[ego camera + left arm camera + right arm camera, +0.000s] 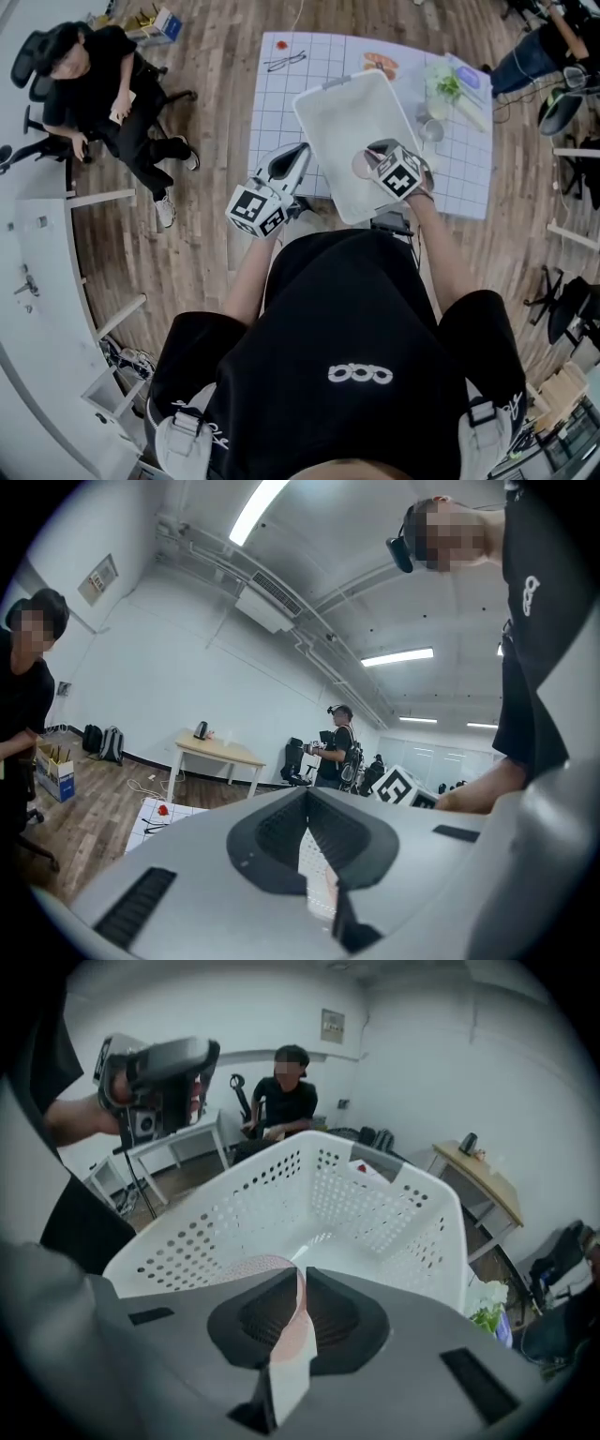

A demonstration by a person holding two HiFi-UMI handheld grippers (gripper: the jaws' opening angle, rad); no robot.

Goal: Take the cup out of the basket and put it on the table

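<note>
Right hand-held gripper pinches the pink cup by its rim to lift it from the basket, whose wall the left hand-held gripper clamps steady

Bright, even light pours down from the long white fluorescent ceiling tubes, so the brown plank wooden floor carries only faint, soft shadows and the white perforated plastic basket looks nearly washed out. Both gripper views bend hard toward black rounded corners, and right at the lens the translucent pink plastic cup goes soft. The head view bows at its edges too, though its middle is crisp.
</note>
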